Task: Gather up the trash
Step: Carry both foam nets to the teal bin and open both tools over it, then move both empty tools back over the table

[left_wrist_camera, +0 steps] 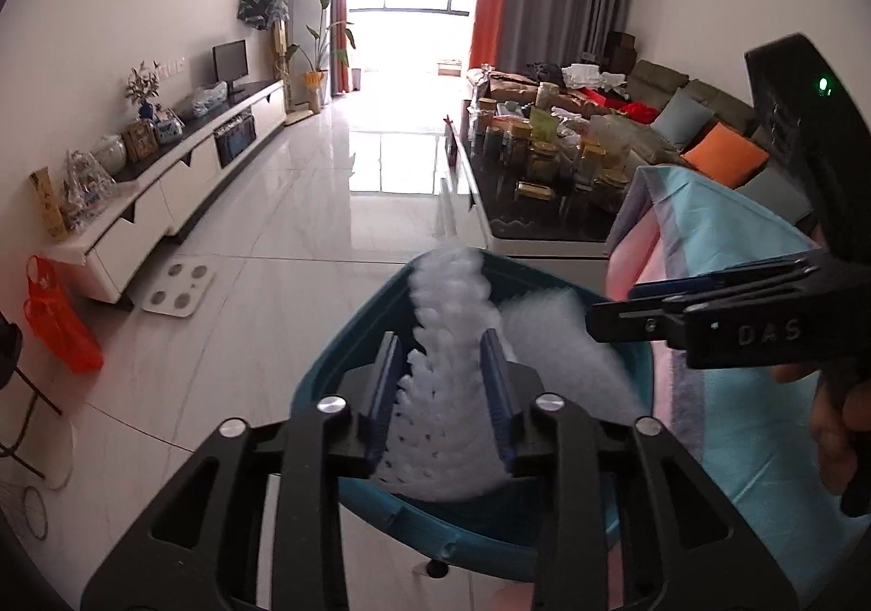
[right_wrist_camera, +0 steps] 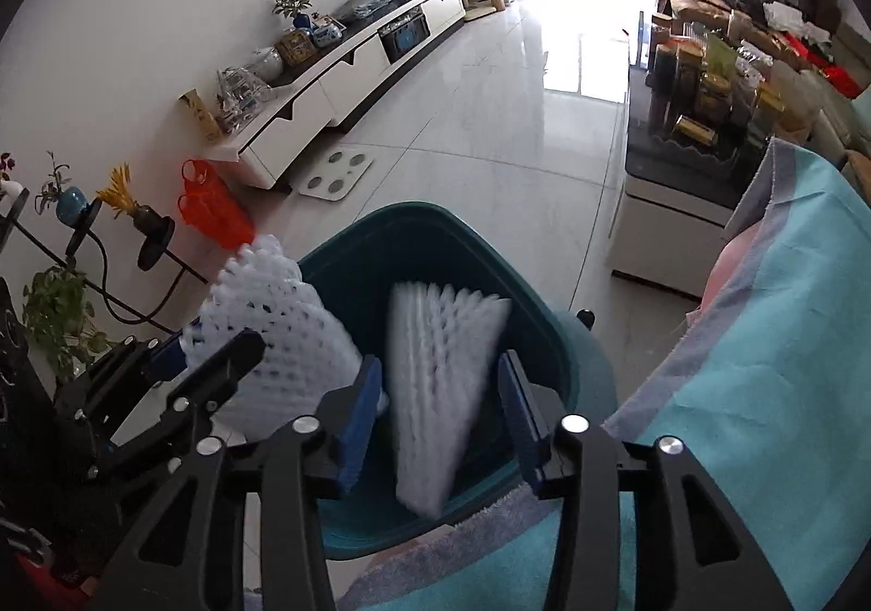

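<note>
The left gripper [left_wrist_camera: 443, 393] pinches one foam net [left_wrist_camera: 446, 328] above the teal bin's [right_wrist_camera: 577, 339] left rim; the right gripper [right_wrist_camera: 441, 426] gapes wide, its foam net [right_wrist_camera: 441, 382] blurred inside the bin; released too near the rim, the held net could tip onto the floor [right_wrist_camera: 490, 121].

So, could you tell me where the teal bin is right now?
The teal bin stands on the floor directly below both grippers, left of the blue-covered table, with white foam netting dropping into it.
</note>
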`<state>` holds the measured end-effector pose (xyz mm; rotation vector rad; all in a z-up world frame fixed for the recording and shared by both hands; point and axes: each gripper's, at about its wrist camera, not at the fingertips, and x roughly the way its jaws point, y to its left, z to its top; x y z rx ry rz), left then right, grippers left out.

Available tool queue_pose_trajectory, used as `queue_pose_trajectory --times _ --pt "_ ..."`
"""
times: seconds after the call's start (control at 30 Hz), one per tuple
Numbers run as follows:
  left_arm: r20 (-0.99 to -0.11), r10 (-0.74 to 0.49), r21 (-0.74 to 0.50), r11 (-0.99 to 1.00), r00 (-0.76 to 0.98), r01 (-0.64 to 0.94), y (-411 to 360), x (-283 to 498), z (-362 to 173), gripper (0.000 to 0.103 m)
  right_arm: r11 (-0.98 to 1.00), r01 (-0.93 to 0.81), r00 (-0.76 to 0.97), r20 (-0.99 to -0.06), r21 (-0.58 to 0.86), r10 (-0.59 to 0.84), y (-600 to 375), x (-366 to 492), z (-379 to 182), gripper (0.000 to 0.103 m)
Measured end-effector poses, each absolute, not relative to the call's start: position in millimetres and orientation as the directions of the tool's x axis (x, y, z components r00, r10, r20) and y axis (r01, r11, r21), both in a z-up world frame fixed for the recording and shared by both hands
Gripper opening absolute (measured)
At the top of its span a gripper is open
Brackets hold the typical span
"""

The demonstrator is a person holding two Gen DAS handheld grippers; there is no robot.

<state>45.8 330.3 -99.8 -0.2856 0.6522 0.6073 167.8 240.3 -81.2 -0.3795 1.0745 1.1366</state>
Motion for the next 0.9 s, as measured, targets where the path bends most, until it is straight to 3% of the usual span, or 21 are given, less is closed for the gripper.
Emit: queue_pose_trajectory --times 0.07,0.1,0.13,0.2,0.3,0.37,0.43,0.57,0.73,0.9 --pt "-0.63 0.449 -0.063 0.783 0.633 -0.618 328.5 41.6 -98.0 0.044 0.432 -0.868 0.039 -0.833 0.245 0.551 238.0 170.7 -79.3 0.049" --pt "-0.623 0.454 -0.065 0.781 0.637 -0.621 329.5 41.1 -97.0 0.058 0.435 -0.863 0.032 -0.832 0.257 0.554 236.5 173.3 -79.6 0.052" --pt "-0.622 0.459 -0.062 0.779 0.635 -0.624 328.1 39.2 -97.5 0.064 0.44 -0.859 0.034 -0.83 0.261 0.557 235.5 178.5 -82.0 0.053" --pt "-0.616 0.465 -0.055 0.779 0.635 -0.624 325.8 36.6 -95.1 0.066 0.448 -0.854 0.045 -0.819 0.265 0.572 229.6 180.9 -78.0 0.054" --pt "-0.596 0.48 -0.065 0.77 0.644 -0.634 320.6 29.6 -87.0 0.08 0.455 -0.845 0.057 -0.798 0.282 0.6 218.9 184.2 -69.7 0.058" --pt "-0.575 0.484 -0.083 0.768 0.66 -0.636 317.2 22.2 -78.7 0.084 0.456 -0.842 0.074 -0.776 0.288 0.626 207.7 183.4 -60.4 0.063" --pt "-0.539 0.504 -0.094 0.761 0.675 -0.642 310.1 12.2 -64.5 0.098 0.462 -0.839 0.105 -0.746 0.288 0.657 193.5 182.3 -49.8 0.071" --pt "-0.446 0.54 -0.15 0.741 0.714 -0.654 294.3 -10.5 -35.0 0.098 0.477 -0.842 0.208 -0.666 0.25 0.716 158.7 172.7 -20.9 0.089" --pt "-0.359 0.555 -0.18 0.748 0.75 -0.639 270.2 -27.3 -2.7 0.098 0.519 -0.832 0.334 -0.571 0.195 0.75 116.8 158.3 8.8 0.096" --pt "-0.272 0.547 -0.184 0.778 0.792 -0.6 235.6 -40.6 24.8 0.098 0.559 -0.819 0.439 -0.486 0.129 0.756 75.0 141.9 24.4 0.096"
